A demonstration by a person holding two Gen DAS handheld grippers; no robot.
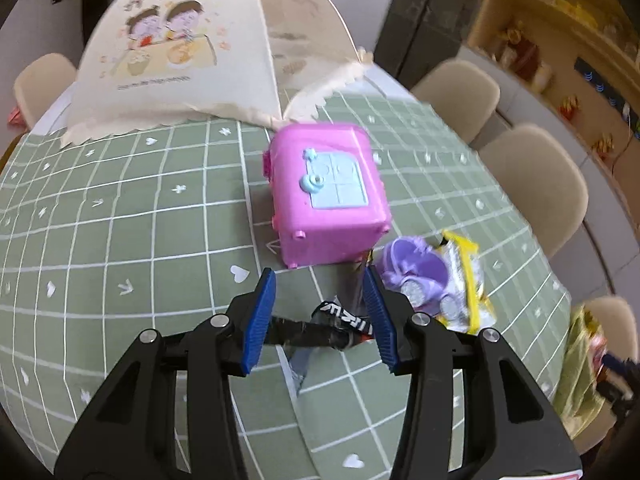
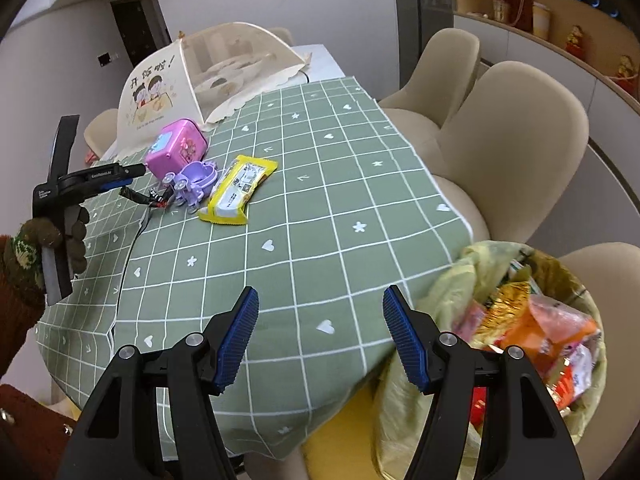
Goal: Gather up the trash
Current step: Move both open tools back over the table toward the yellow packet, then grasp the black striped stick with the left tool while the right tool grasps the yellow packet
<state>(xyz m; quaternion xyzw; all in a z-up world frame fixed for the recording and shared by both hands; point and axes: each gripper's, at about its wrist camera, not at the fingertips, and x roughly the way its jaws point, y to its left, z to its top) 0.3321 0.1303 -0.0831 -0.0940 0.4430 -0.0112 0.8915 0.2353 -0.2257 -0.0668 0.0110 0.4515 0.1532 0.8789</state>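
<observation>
A crumpled black wrapper (image 1: 320, 330) lies on the green checked tablecloth (image 1: 120, 220). My left gripper (image 1: 319, 276) hovers over it, open, with the wrapper showing between and beyond the blue pads (image 1: 260, 320). The pads do not visibly press on it. From the right wrist view, the left gripper (image 2: 136, 172) sits just above the black wrapper (image 2: 144, 198). A yellow snack packet (image 2: 236, 188) lies flat to its right. My right gripper (image 2: 321, 292) is open and empty above the table's near edge, next to a yellow-green trash bag (image 2: 520, 320) full of wrappers.
A pink toy box (image 1: 328, 200) and a purple toy car (image 1: 416, 276) stand right behind the black wrapper. A mesh food cover (image 2: 192, 76) sits at the far end. Beige chairs (image 2: 512, 152) line the right side. A gloved hand (image 2: 60, 236) holds the left gripper.
</observation>
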